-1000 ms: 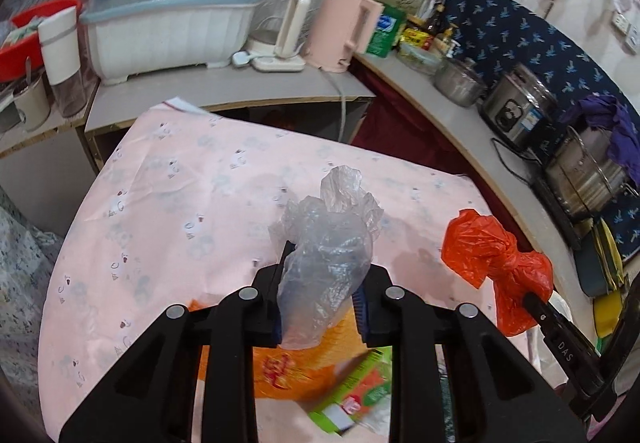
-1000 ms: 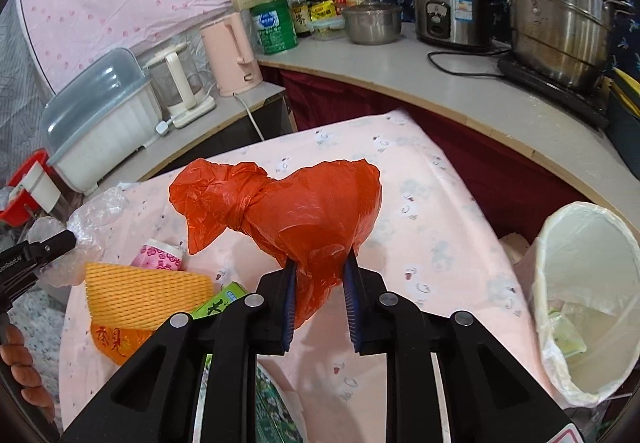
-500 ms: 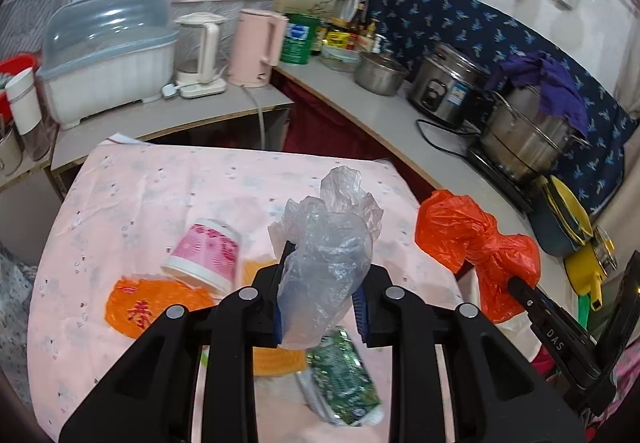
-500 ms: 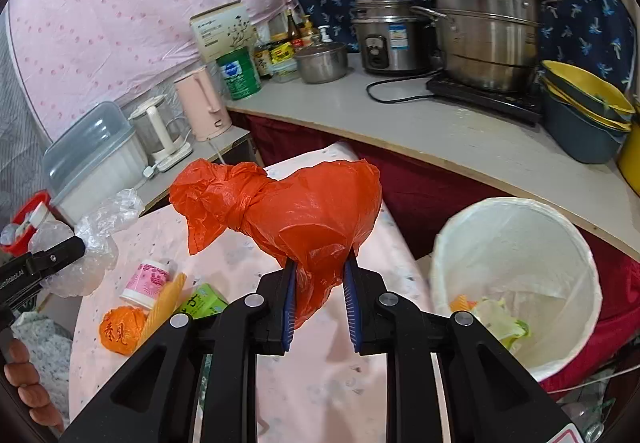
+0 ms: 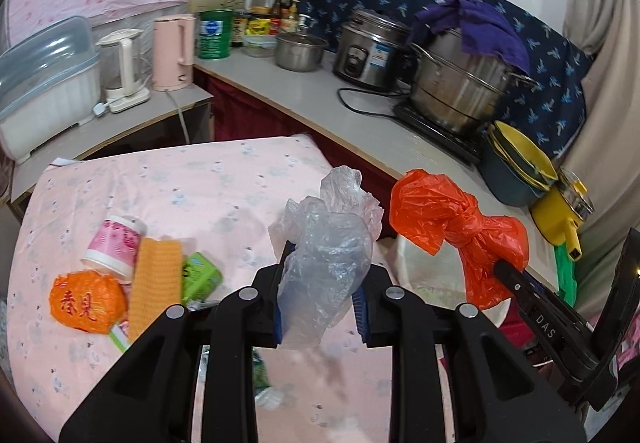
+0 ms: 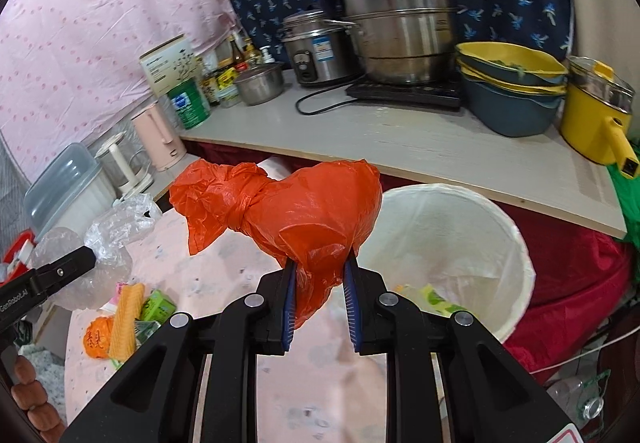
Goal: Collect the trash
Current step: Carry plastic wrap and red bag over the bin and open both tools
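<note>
My left gripper is shut on a crumpled clear plastic bag and holds it above the pink table. My right gripper is shut on a knotted orange plastic bag and holds it up just left of the white lined trash bin. The orange bag also shows in the left wrist view, the clear bag in the right wrist view. On the table lie a pink paper cup, an orange mesh sleeve, a green carton and an orange wrapper.
The bin holds some scraps. A counter behind it carries a steel steamer pot, rice cooker, stacked bowls and a yellow pot. Kettles and a dish rack stand on the left shelf.
Both grippers have risen and swung right with their bags held. The trash bin has come into fuller view by the right gripper, and the table litter has slid left and farther away.
</note>
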Demonstrator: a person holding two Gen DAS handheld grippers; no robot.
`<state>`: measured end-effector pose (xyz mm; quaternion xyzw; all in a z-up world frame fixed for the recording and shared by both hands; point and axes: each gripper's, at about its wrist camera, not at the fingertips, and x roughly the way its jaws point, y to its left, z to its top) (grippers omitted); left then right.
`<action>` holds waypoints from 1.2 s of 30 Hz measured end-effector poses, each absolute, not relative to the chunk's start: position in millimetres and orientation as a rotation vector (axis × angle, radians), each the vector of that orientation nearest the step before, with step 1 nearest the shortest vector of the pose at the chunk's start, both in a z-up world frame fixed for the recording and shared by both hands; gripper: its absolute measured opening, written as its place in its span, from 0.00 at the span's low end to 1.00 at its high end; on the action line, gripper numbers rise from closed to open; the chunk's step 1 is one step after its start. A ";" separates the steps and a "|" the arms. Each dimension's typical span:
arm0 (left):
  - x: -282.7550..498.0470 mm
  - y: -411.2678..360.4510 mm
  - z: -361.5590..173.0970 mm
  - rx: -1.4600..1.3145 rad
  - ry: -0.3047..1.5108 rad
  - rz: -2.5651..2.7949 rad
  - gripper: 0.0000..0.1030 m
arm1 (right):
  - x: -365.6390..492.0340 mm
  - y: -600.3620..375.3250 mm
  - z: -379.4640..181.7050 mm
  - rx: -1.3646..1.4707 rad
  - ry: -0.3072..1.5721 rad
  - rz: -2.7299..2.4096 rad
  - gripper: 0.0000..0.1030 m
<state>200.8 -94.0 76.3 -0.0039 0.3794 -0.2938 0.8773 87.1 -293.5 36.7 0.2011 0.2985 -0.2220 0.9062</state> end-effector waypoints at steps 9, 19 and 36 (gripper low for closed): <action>175.2 -150.6 69.2 0.054 0.806 -0.693 0.24 | 49.9 -333.6 26.7 0.460 0.604 -0.536 0.19; 153.9 -202.0 55.5 0.120 0.830 -0.755 0.24 | 20.3 -366.5 9.4 0.505 0.606 -0.592 0.19; 149.3 -258.7 28.2 0.178 0.890 -0.826 0.25 | 6.3 -401.8 -17.4 0.559 0.629 -0.656 0.19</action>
